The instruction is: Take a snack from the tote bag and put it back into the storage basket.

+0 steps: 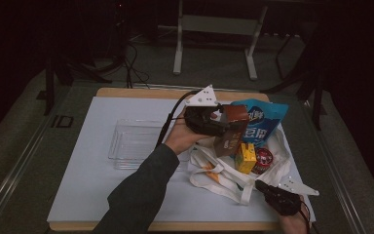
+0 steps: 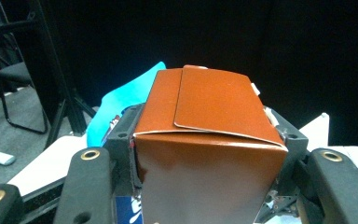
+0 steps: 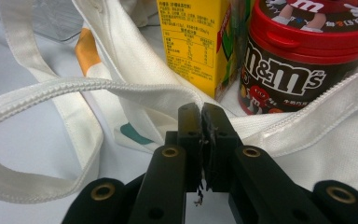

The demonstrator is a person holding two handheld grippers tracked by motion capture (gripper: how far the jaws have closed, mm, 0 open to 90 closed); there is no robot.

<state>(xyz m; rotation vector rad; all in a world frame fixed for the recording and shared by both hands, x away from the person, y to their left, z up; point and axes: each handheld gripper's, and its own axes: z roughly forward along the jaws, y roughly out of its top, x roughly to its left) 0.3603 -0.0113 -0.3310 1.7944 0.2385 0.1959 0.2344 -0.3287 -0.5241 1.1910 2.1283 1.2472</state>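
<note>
Left tongs [image 1: 226, 123] clamp the brown carton [image 1: 231, 129] above the bag's rim [image 1: 272, 178] — right tongs [image 3: 201, 122] pinched together there.

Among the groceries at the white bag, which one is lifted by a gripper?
The brown box, clamped in the left gripper; the yellow carton and red-lidded jar stand in the bag.

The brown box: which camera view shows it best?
The left gripper view: the brown box sits close up between the jaws, top flap clear. The high view shows it small and dim.

Brown carton [image 1: 231, 129] upright, lifted above white tote bag [image 1: 233, 181].
</note>
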